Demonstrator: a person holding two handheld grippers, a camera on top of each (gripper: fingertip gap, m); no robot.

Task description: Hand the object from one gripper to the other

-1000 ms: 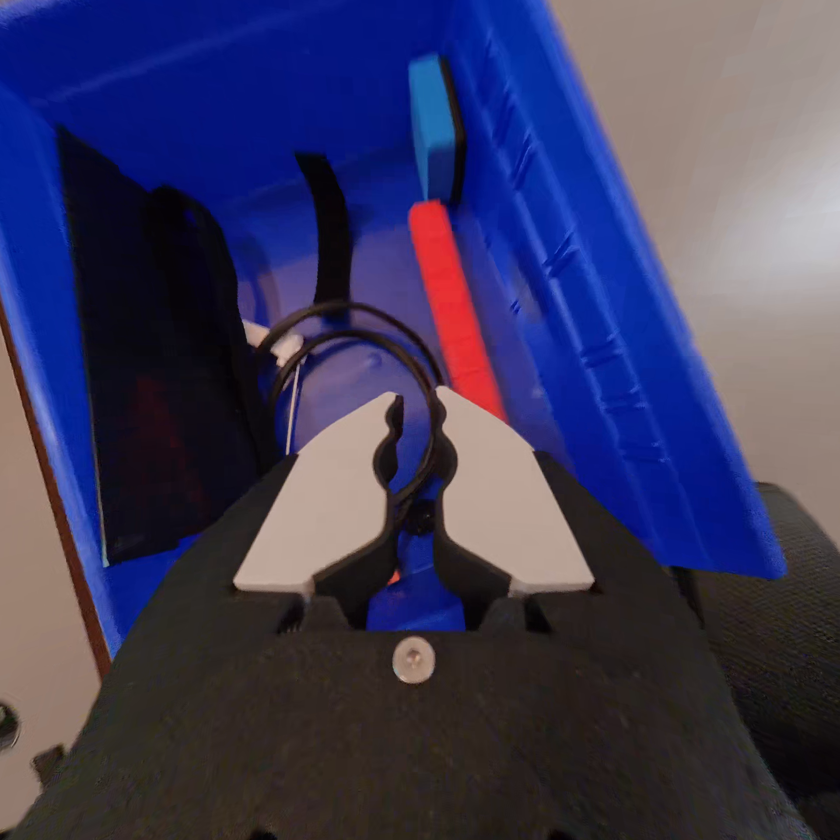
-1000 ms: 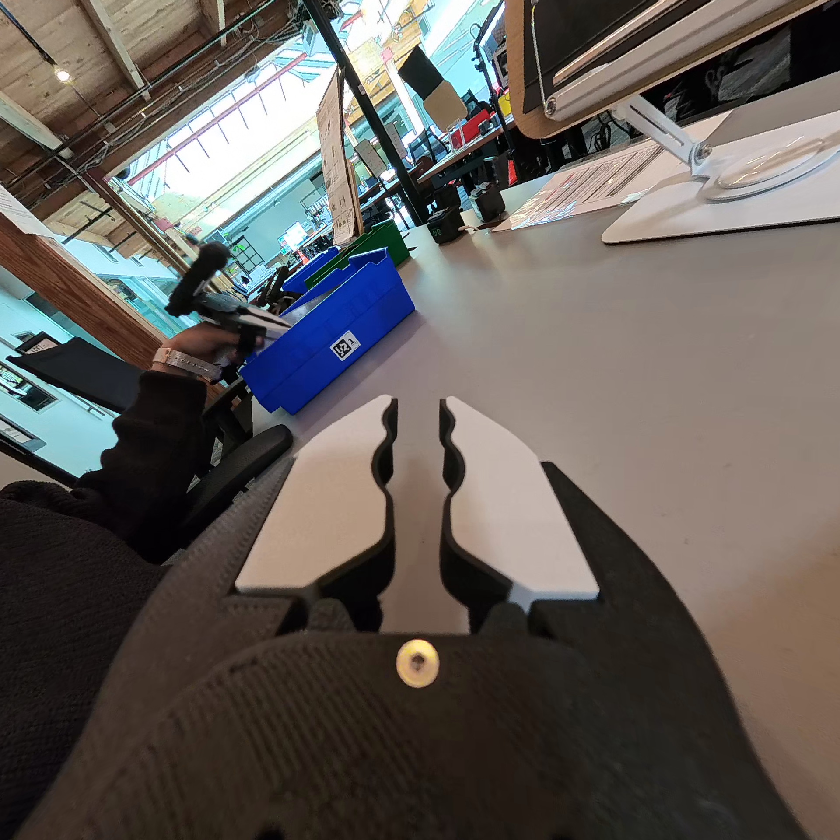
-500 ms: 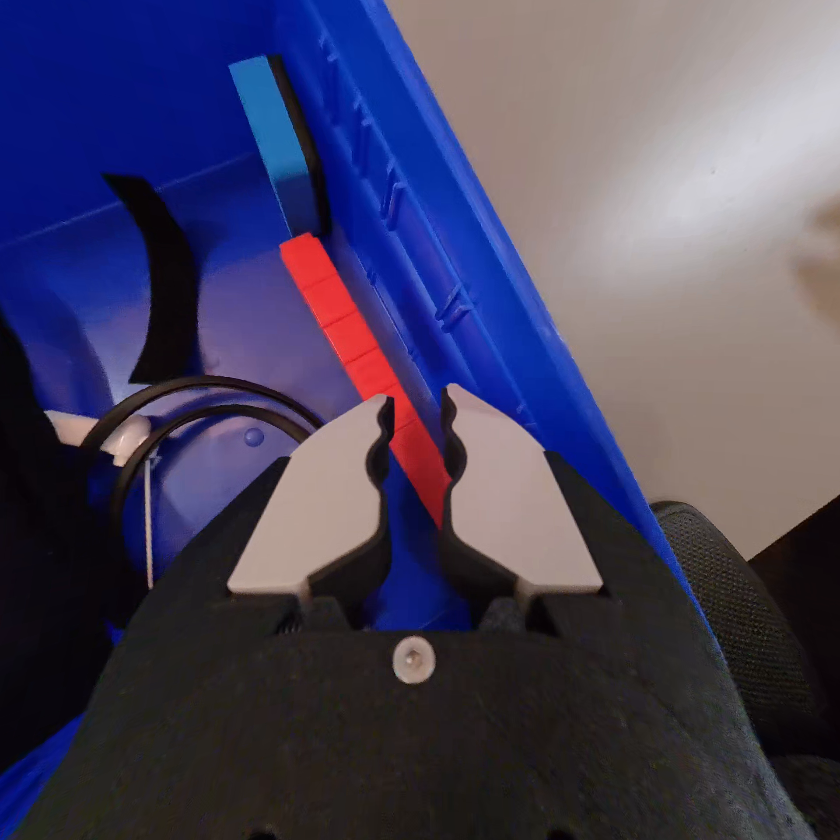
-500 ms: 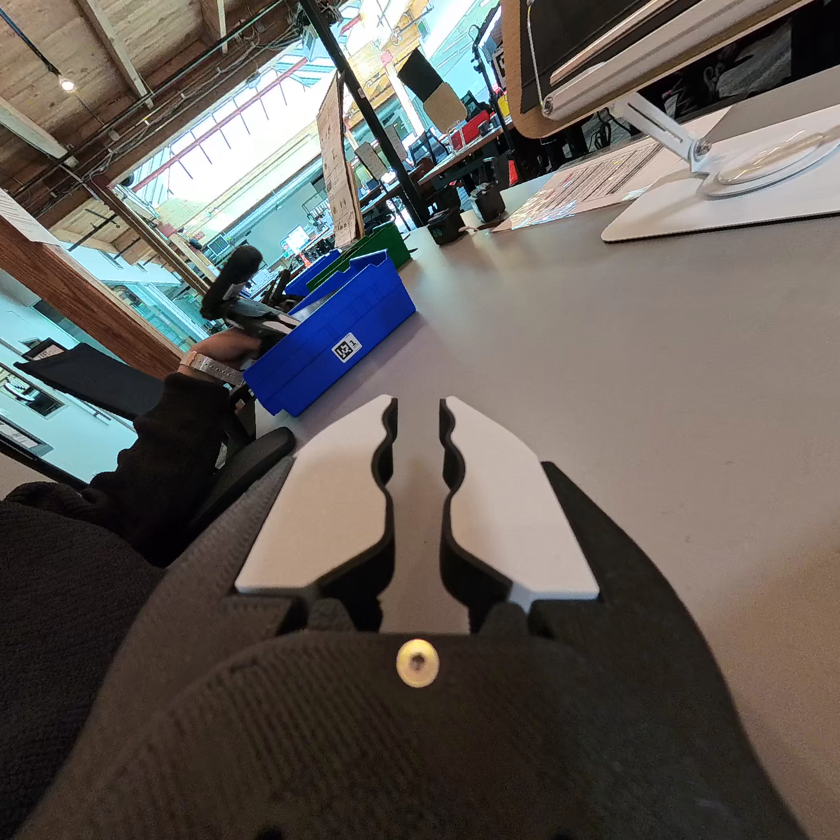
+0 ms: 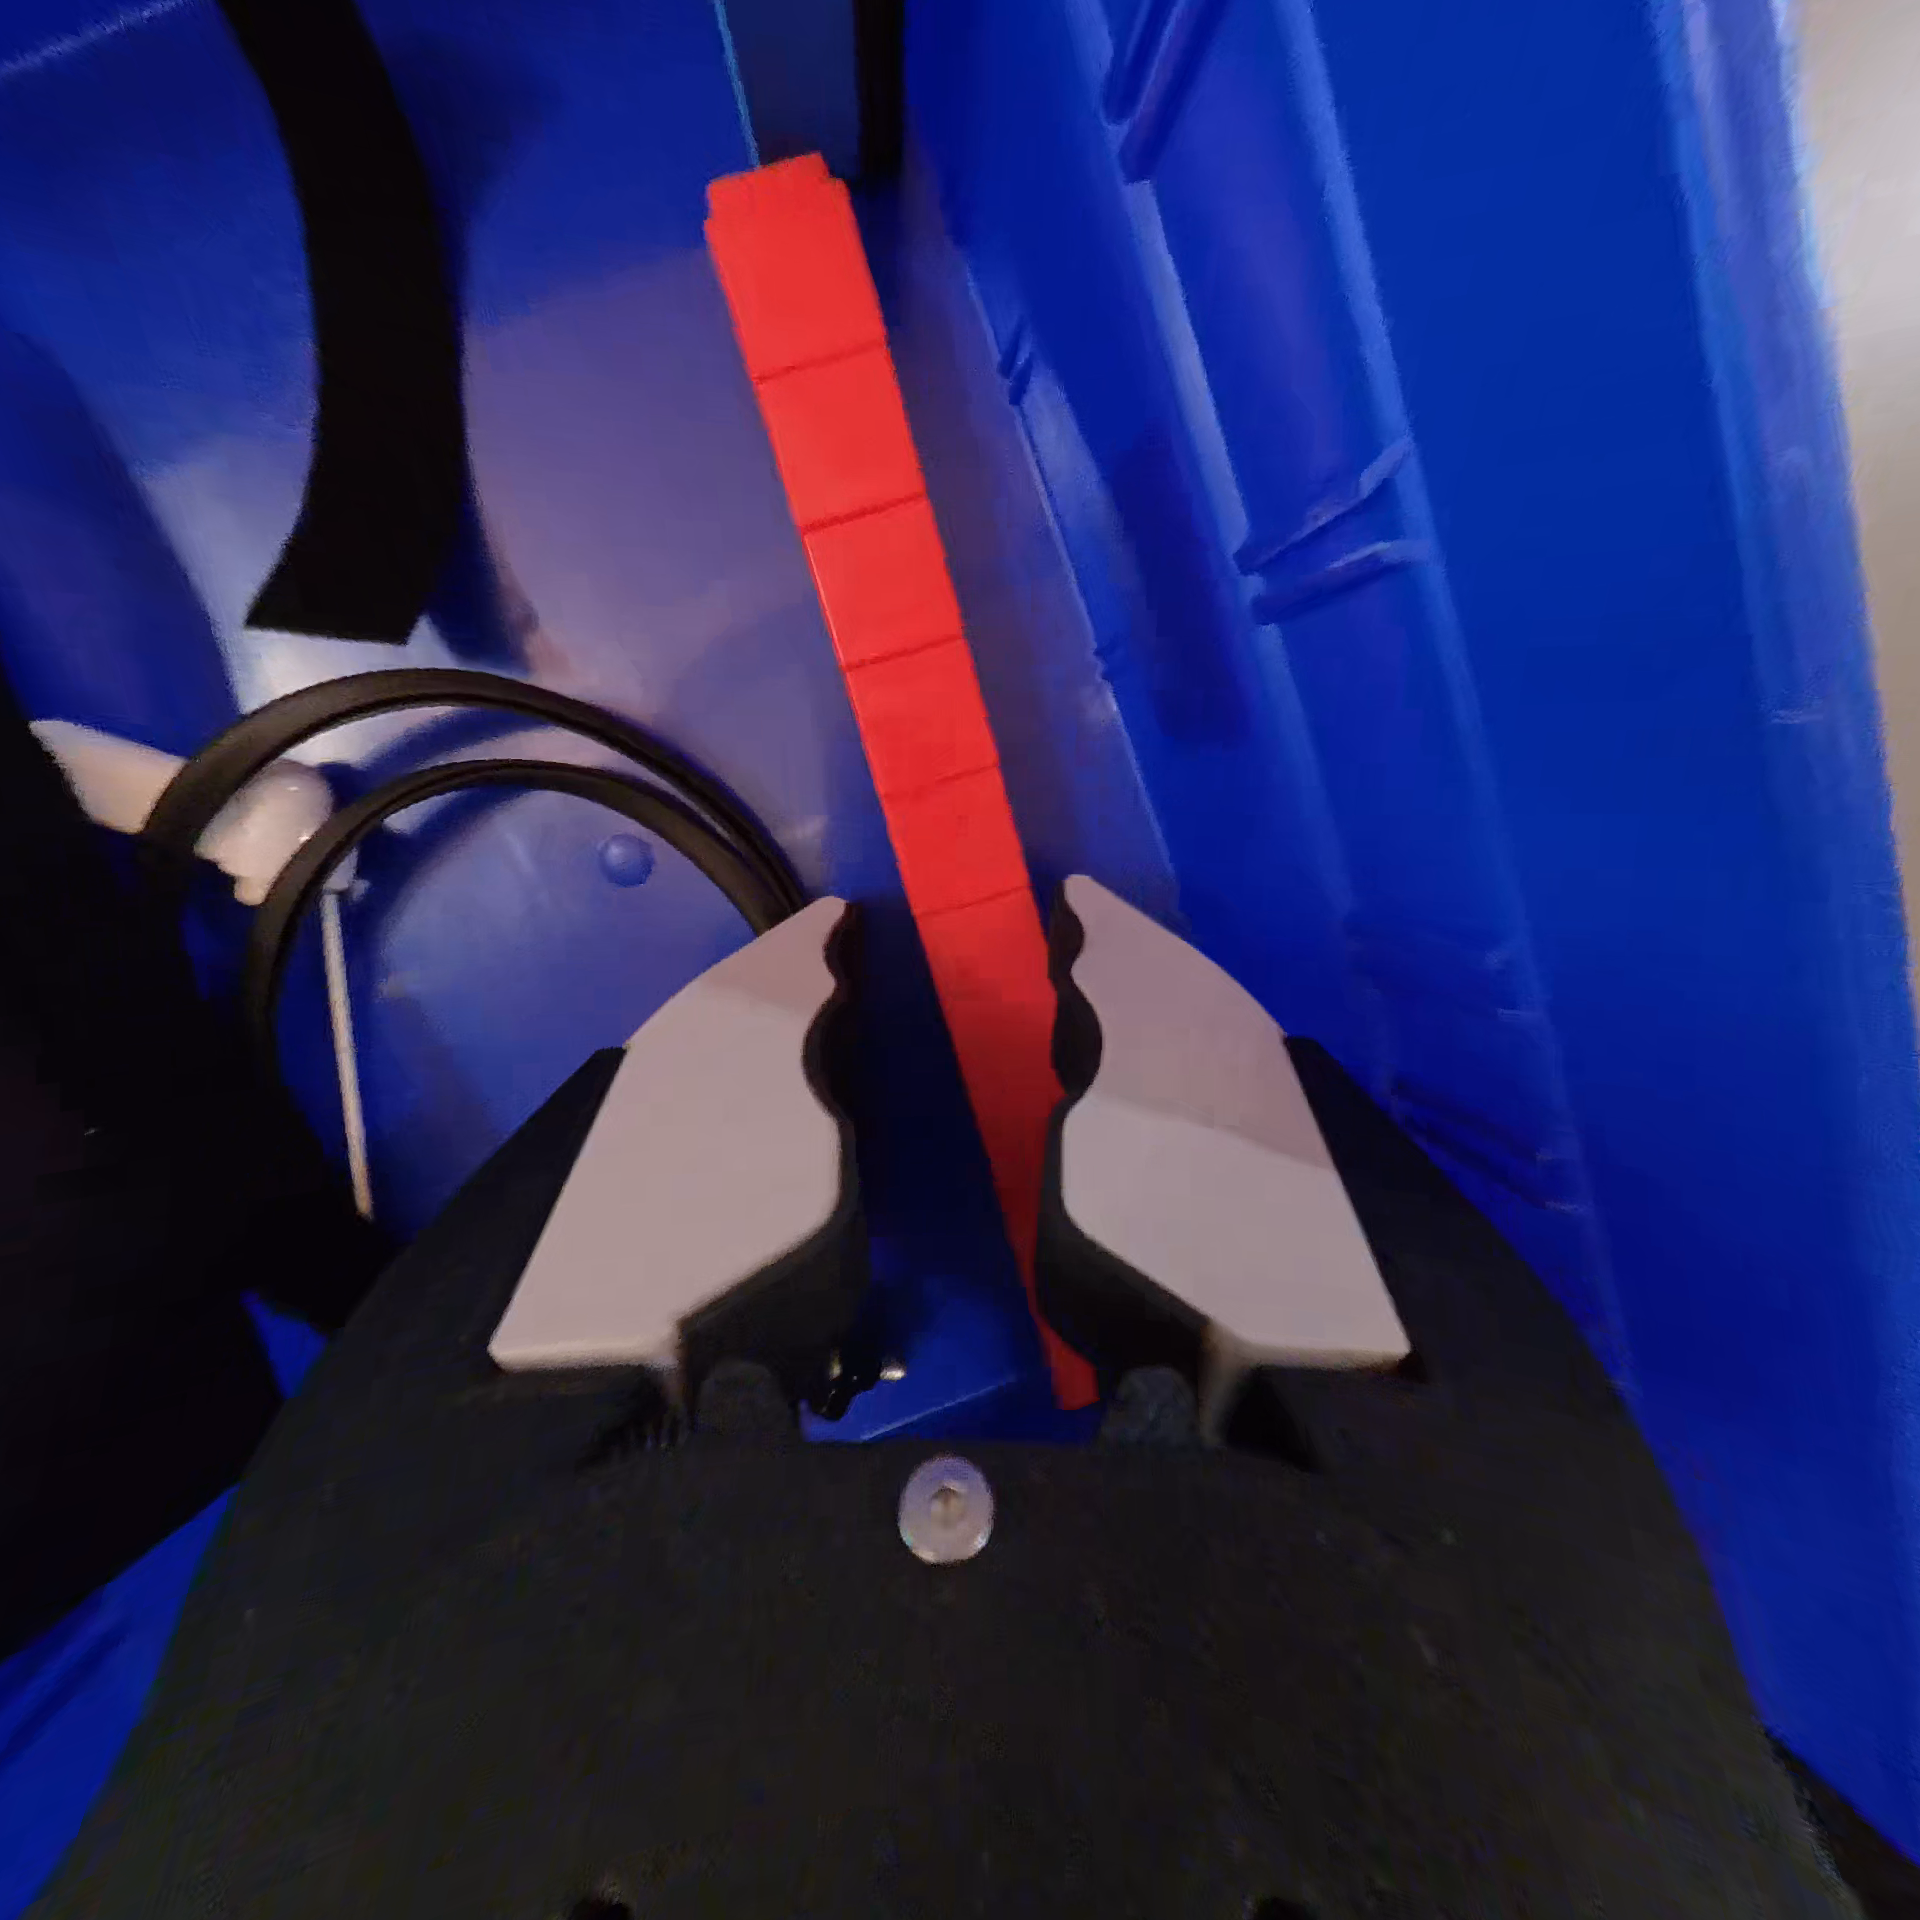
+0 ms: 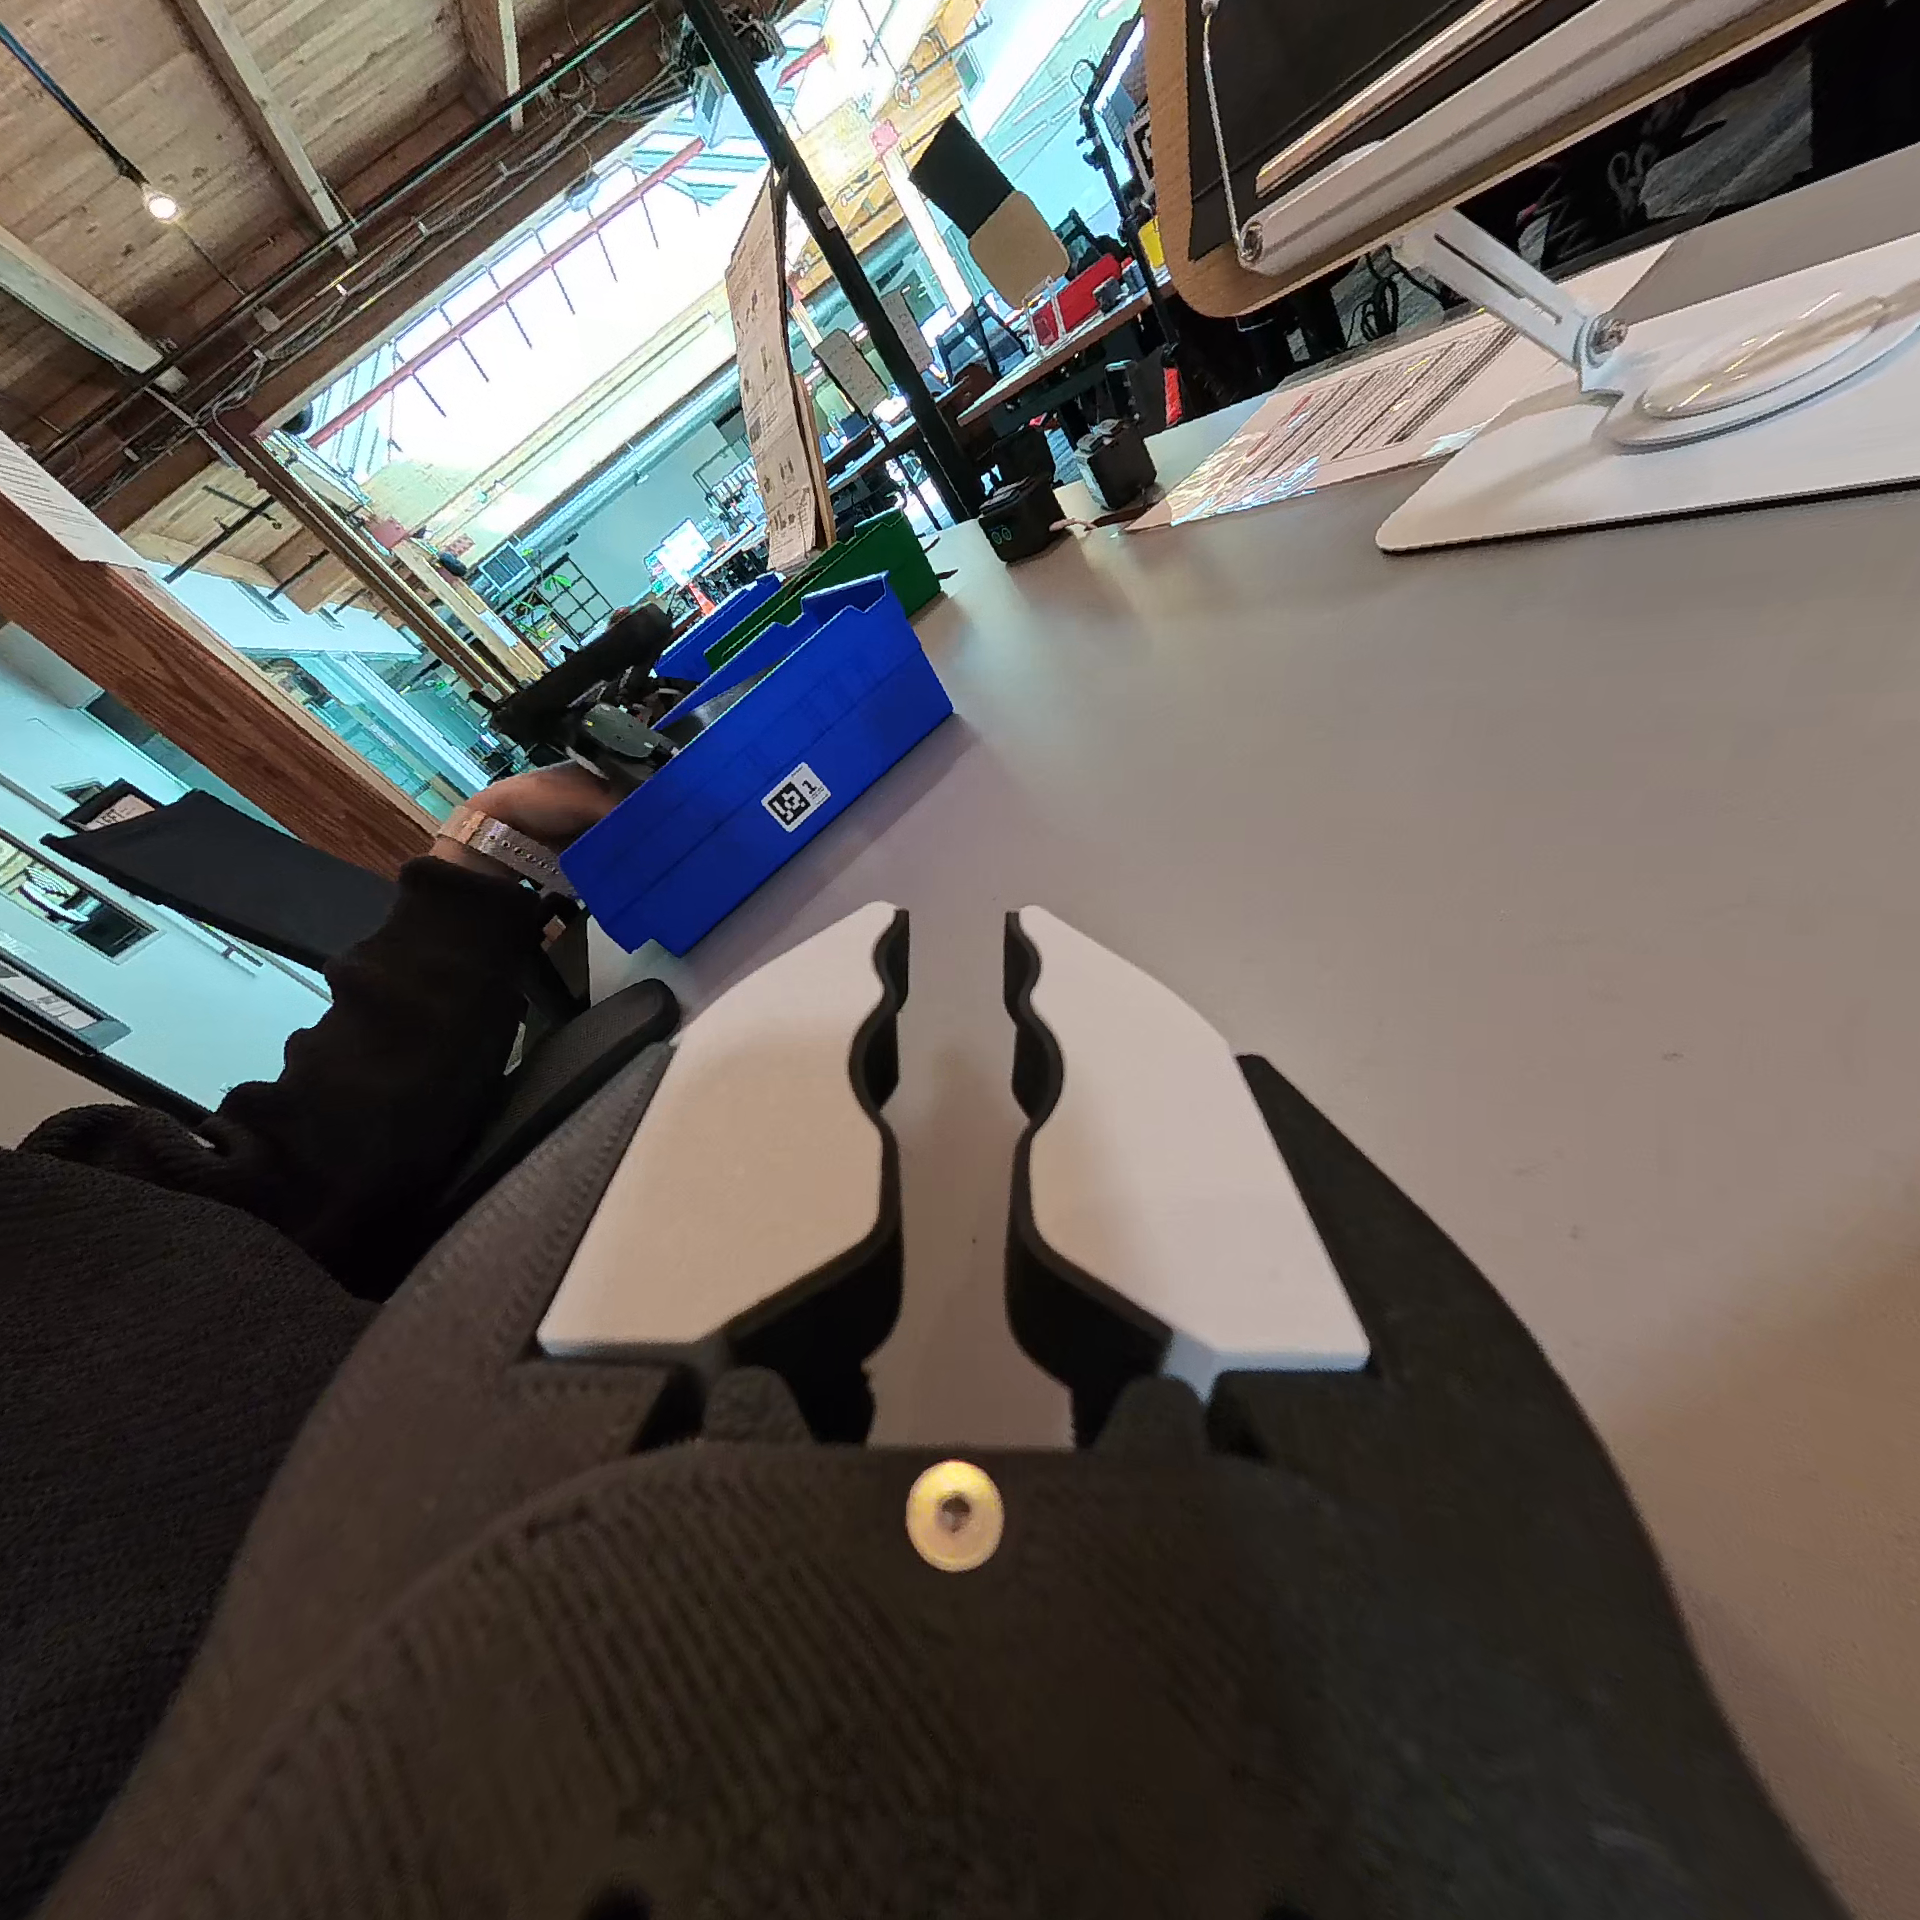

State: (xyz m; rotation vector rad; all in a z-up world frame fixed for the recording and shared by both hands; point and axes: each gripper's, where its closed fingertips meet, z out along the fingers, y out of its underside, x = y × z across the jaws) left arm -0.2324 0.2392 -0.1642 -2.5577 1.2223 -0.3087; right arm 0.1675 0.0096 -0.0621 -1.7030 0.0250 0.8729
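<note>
A long red segmented bar (image 5: 883, 582) lies in the blue bin (image 5: 1351, 520) along its right wall. My left gripper (image 5: 951, 914) is open, low inside the bin, with the near end of the bar between its fingers; the bar lies close to the right finger (image 5: 1174, 1101), and I cannot tell whether they touch. My right gripper (image 6: 956, 920) is open and empty, just above the grey table (image 6: 1455, 831). In the right wrist view the left gripper (image 6: 613, 717) shows far off, held by a hand at the near end of the blue bin (image 6: 769, 800).
In the bin lie a coiled black cable (image 5: 468, 748) with a white tie, a black strap (image 5: 353, 343) and a dark pouch (image 5: 94, 1143) on the left. Behind the blue bin stand a green bin (image 6: 873, 551) and another blue one. A monitor stand (image 6: 1662, 416) is at the far right. The dark pouch (image 5: 94, 1143) lies around 11 cm away from my left fingertips.
My left gripper has let go of the black cable, shifted right to the red bar, opened wider and dropped lower into the bin. My right gripper has not moved.
</note>
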